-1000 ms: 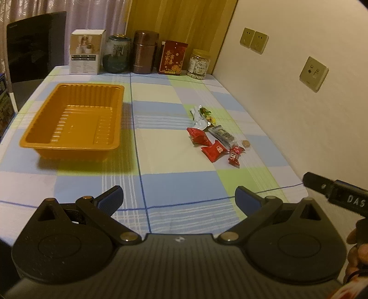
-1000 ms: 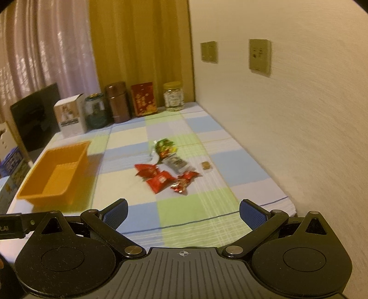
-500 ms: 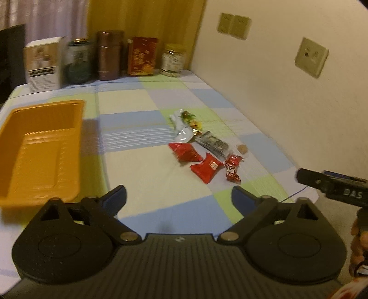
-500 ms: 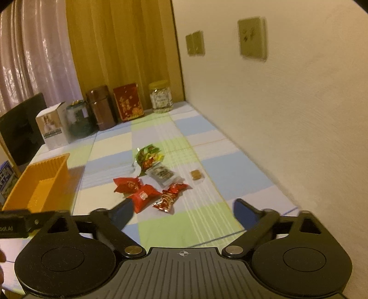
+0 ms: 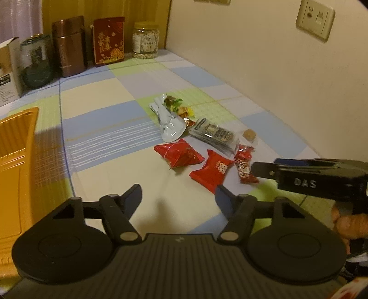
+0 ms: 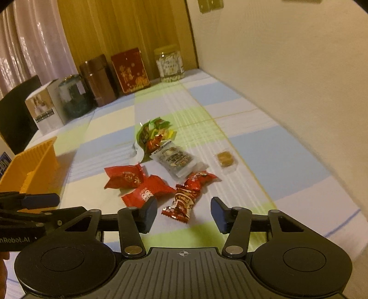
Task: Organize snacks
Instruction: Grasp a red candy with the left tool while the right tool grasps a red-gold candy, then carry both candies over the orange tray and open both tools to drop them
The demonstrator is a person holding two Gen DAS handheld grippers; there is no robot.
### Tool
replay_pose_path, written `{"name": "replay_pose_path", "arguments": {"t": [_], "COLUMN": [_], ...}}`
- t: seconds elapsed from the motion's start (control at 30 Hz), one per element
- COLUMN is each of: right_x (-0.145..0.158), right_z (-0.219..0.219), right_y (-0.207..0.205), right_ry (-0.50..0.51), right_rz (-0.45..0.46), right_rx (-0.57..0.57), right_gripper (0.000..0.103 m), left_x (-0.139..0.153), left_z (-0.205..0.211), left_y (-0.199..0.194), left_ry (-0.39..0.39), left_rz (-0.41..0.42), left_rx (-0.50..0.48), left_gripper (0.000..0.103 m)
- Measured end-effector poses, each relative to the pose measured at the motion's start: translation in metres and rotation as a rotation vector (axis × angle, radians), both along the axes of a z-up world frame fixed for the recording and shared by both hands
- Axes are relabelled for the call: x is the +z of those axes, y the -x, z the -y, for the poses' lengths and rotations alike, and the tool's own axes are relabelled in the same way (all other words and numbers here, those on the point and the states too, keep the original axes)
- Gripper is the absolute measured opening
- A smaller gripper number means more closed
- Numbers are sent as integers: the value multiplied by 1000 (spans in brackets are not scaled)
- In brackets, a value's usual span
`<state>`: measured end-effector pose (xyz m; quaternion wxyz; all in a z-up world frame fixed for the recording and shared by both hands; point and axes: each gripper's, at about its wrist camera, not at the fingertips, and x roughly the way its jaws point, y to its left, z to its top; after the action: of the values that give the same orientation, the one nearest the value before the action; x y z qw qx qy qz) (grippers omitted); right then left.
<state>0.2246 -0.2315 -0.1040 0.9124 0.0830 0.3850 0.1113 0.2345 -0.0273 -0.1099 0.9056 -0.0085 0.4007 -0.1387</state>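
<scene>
Several snacks lie in a heap on the checked cloth: two red packets [image 5: 178, 156] [image 5: 212, 171], a dark red candy bar [image 5: 245, 164] [image 6: 184, 202], a clear biscuit pack [image 6: 176, 161], a small brown cube [image 6: 226, 158] and a green and silver bag [image 6: 154, 133]. An orange tray [image 5: 16, 142] [image 6: 30, 168] stands to the left. My left gripper [image 5: 178, 193] hovers just short of the red packets, jaws closing with nothing between them. My right gripper [image 6: 184, 211] is closing too. The candy bar's near end lies at its gap, and the pads are clear of it.
Along the back stand a white box [image 6: 43, 110], a dark glass jar [image 6: 73, 96], a brown canister [image 6: 99, 82], a red box [image 6: 131, 70] and a clear jar [image 6: 170, 63]. A wall with sockets [image 5: 315, 19] runs close on the right. A hand [image 5: 347, 223] holds the right gripper.
Both grippers have come forward and down towards the snack heap, which now looks much larger. Both pairs of jaws have narrowed from wide open.
</scene>
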Motion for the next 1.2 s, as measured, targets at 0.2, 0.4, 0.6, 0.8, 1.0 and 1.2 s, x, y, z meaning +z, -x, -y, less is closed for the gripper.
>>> {"name": "replay_pose_path", "arguments": {"t": [0.2, 0.4, 0.6, 0.8, 1.0, 1.2], "right_x": [-22, -25, -20, -17, -19, -1], "right_z": [-12, -14, 14, 27, 25, 21], "right_y": [-23, -23, -8, 6, 15, 18], "right_ry": [13, 71, 67, 50, 47, 41], "right_rz": [-39, -21, -18, -31, -44, -18], "right_rx": [3, 13, -34, -71, -72, -61], "right_gripper": [38, 22, 21, 21, 21, 21], "left_x": [-10, -14, -21, -32, -39, -21], "left_z": [2, 17, 43, 67, 73, 55], "left_y": [-11, -19, -34, -49, -52, -41], "left_ry": [-6, -13, -54, -123, -160, -130], "left_rz": [-5, 6, 50, 64, 36, 16], "left_rx": [-26, -109, -207, -294, -300, -241], "left_gripper": [61, 60, 60, 46, 25, 24]}}
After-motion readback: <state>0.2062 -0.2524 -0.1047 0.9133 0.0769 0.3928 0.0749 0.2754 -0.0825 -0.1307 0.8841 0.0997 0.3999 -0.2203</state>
